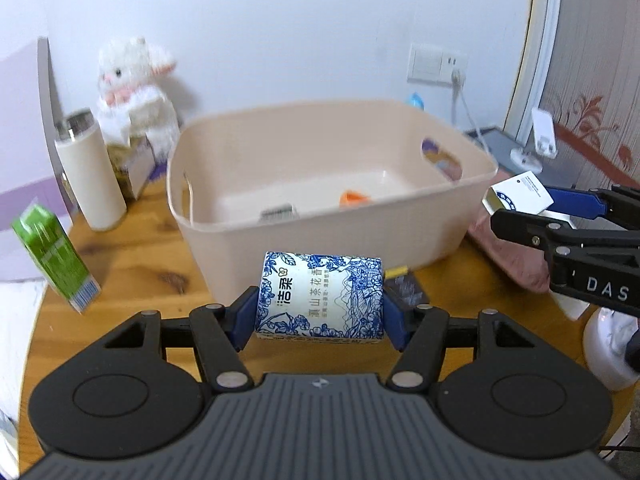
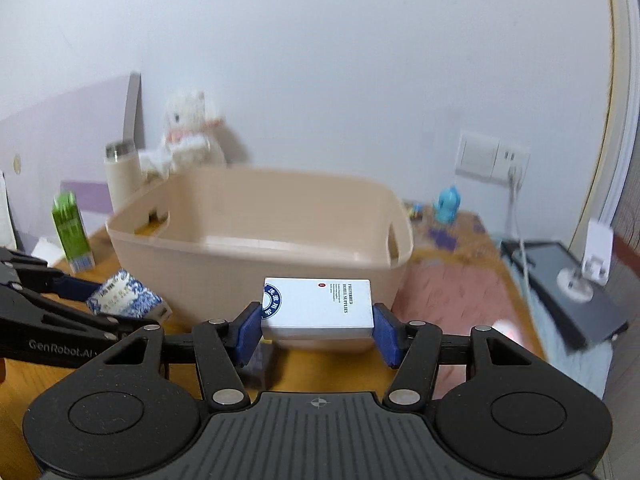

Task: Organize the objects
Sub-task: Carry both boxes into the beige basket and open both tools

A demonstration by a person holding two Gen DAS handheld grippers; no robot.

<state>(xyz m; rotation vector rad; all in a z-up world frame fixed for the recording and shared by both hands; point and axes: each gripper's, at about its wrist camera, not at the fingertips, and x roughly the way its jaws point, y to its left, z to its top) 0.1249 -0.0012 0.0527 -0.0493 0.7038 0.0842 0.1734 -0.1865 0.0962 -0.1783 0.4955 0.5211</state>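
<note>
My left gripper (image 1: 320,312) is matte black plastic with blue rubber finger pads (image 1: 245,316), silver rivets at the linkage joints, two round black discs at its base, and a grey ribbed plate with a small white emblem. My right gripper (image 2: 318,330) is built the same; white lettering reads "GenRobot.AI" on the left one's arm and "DAS" on the right's.

This is a bedroom at home: a white plush bunny (image 1: 134,92) sits against the plain wall, a wall socket (image 2: 494,158) has a charger plugged in, and a wooden surface (image 1: 136,264) carries household bits and a beige storage tub (image 1: 320,216).
</note>
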